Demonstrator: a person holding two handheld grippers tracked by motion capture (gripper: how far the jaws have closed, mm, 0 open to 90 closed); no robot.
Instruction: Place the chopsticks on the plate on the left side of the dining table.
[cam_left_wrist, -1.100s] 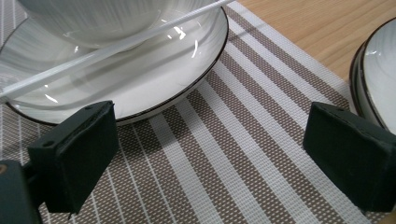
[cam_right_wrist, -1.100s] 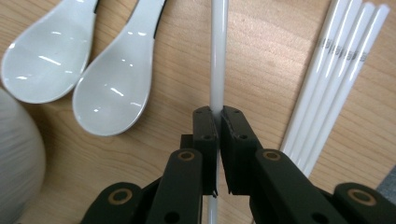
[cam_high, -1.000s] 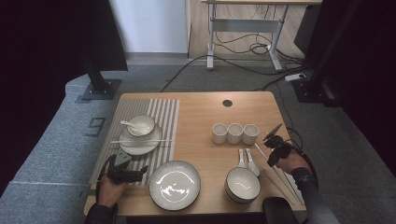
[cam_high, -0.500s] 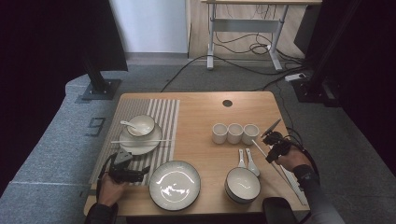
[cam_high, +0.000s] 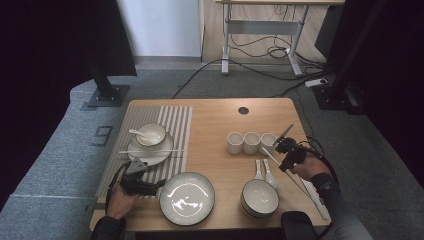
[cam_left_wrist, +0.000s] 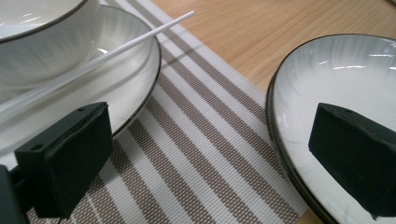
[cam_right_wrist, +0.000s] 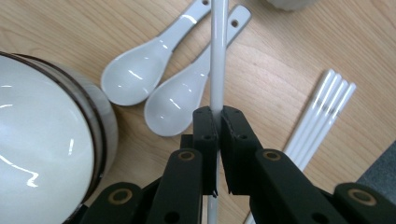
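Left tongs (cam_high: 150, 187) rested on the striped mat (cam_high: 175, 125) at the 7 o'clock corner of the worktop (cam_high: 220, 120), jaws spread wide and gripping nothing; in the left gripper view one jaw lay before the set plate, the other over the rim of the large plate (cam_left_wrist: 336, 79).

At 10 o'clock the small bowl (cam_high: 152, 132) sat on its plate (cam_high: 150, 152), a spoon (cam_high: 136, 133) lying in the bowl and a pair of chopsticks (cam_high: 150, 151) laid across the plate. The large plate at 6 o'clock held nothing. Three cups (cam_high: 251, 142) stood in a row right of centre; contents could not be judged. The stacked bowls (cam_high: 259, 197) at 5 o'clock looked empty, with two spoons (cam_high: 265, 172) just beside them.

Right tongs (cam_right_wrist: 218, 122) were clamped tight on a single chopstick (cam_right_wrist: 217, 56), held above the worktop at 4 o'clock, over the two spoons. Spare chopsticks (cam_right_wrist: 320, 109) lay near the right edge.

Risks, as judged: the grip was narrow on a smooth, thin rod, so the chopstick could pivot or slip; its long free end could strike the cups or spoons during a swing.
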